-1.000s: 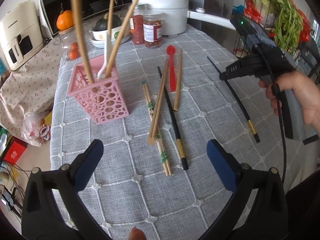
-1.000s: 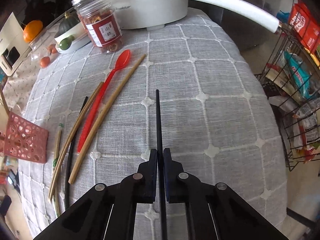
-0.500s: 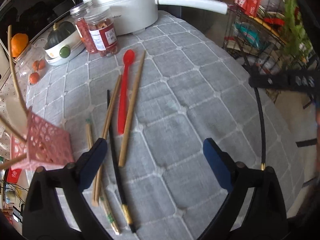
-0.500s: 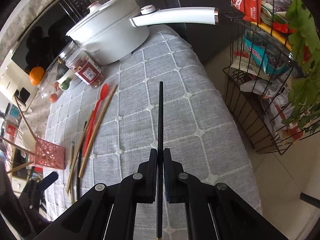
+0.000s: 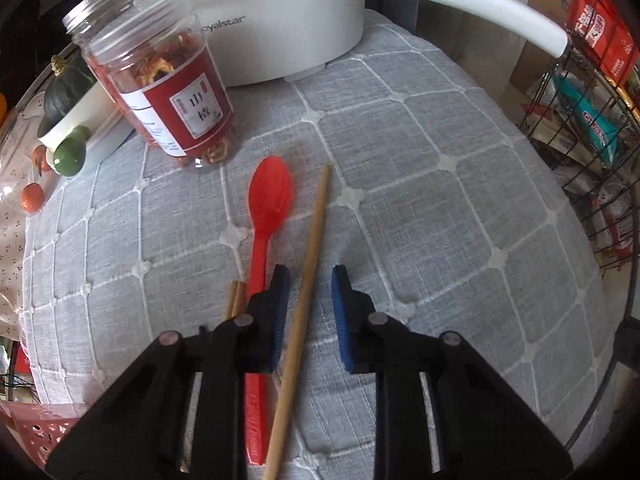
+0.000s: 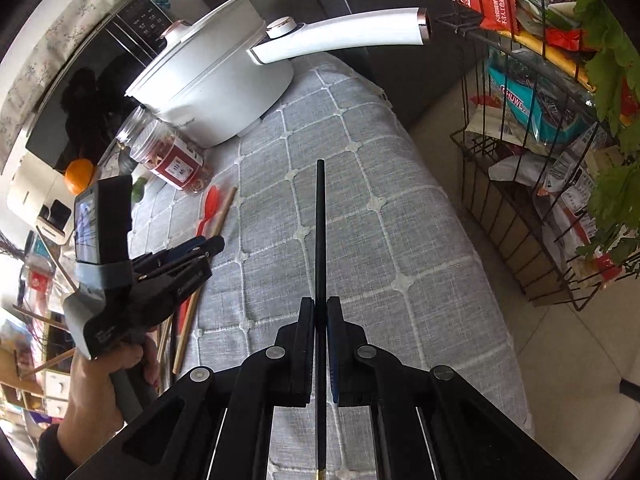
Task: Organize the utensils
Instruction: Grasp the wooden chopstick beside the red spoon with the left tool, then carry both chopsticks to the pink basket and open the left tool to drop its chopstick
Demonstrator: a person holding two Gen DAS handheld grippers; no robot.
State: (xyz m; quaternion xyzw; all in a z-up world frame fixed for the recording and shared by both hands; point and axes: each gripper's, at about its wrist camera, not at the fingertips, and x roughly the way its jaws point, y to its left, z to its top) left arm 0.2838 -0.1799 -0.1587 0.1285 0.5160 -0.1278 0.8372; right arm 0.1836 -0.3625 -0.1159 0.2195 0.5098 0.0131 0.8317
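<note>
Clear jar (image 5: 168, 92) holds reddish dried slices; left gripper (image 5: 308, 304), closing, straddles wooden chopstick (image 5: 310, 276); right gripper (image 6: 320, 344) clamps black chopstick (image 6: 320, 232).

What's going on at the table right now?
A person is tidying utensils with two handheld grippers. The right gripper is shut on a black chopstick, held above the table. The left gripper has just been closing around a wooden chopstick beside the red spoon, pads not yet touching.
</note>
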